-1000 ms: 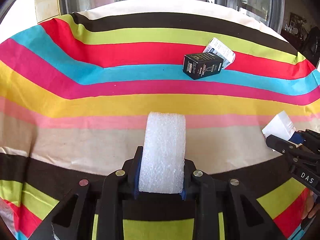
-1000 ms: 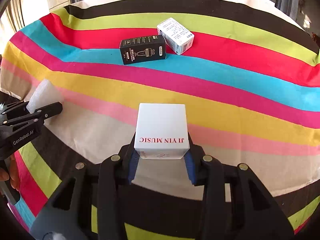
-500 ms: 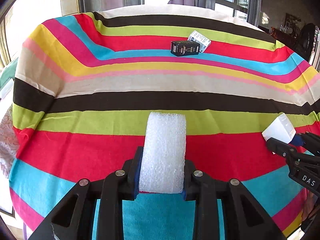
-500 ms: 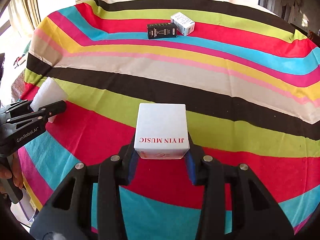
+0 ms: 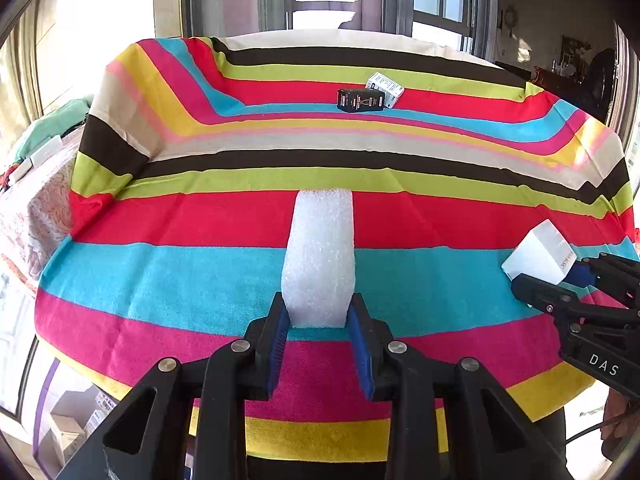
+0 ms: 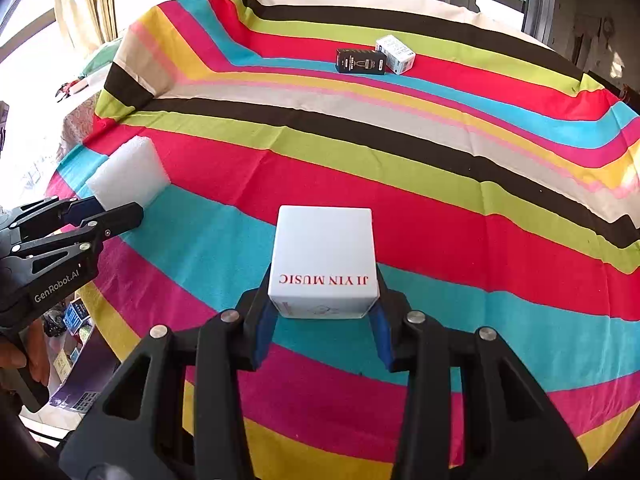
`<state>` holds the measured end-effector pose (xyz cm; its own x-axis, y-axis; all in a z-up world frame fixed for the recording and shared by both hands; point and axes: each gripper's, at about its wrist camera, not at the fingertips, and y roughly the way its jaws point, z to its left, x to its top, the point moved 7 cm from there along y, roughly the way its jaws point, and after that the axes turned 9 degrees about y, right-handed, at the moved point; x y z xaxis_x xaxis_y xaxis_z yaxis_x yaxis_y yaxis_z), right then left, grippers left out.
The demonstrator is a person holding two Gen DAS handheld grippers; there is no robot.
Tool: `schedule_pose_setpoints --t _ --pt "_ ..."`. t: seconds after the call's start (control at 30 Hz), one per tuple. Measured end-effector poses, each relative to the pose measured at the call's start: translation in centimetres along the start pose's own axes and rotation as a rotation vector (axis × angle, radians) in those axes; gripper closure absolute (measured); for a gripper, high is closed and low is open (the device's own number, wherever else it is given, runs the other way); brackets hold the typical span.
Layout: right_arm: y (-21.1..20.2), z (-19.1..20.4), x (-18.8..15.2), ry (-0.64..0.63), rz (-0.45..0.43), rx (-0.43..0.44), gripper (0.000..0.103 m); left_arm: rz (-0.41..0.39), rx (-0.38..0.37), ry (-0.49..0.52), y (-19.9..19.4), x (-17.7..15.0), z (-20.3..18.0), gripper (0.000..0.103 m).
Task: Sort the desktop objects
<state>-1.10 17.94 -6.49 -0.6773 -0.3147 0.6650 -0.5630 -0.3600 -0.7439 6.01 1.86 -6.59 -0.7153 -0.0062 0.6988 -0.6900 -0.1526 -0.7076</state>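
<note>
My left gripper (image 5: 318,316) is shut on a white foam block (image 5: 322,256), held upright above the near part of the striped tablecloth (image 5: 200,264). My right gripper (image 6: 322,316) is shut on a white box (image 6: 324,260) printed "JI YIN MUSIC" in red. Each gripper shows in the other's view: the right gripper (image 5: 560,280) with its white box (image 5: 538,250) at the right edge, the left gripper (image 6: 104,214) with the foam block (image 6: 128,176) at the left. Far back on the cloth lie a black box (image 6: 360,61) and a white printed box (image 6: 395,54), touching.
The striped tablecloth (image 6: 480,240) drapes over the table's edges at left and front. Cardboard boxes (image 5: 76,424) sit on the floor below the near left corner. Windows and furniture stand behind the table. A hand (image 6: 24,356) grips the left gripper's handle.
Both grippers have drawn back from the far boxes toward the table's near edge, each keeping its hold. The black and white boxes look much smaller and have not moved.
</note>
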Motion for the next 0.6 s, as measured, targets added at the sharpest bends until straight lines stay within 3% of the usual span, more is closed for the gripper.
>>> schedule_pose_setpoints --t 0.6 --pt "-1.2 6.9 -2.1 -0.137 0.006 0.062 0.059 -0.052 0.025 -0.113 -3.9 -4.2 4.2 0.072"
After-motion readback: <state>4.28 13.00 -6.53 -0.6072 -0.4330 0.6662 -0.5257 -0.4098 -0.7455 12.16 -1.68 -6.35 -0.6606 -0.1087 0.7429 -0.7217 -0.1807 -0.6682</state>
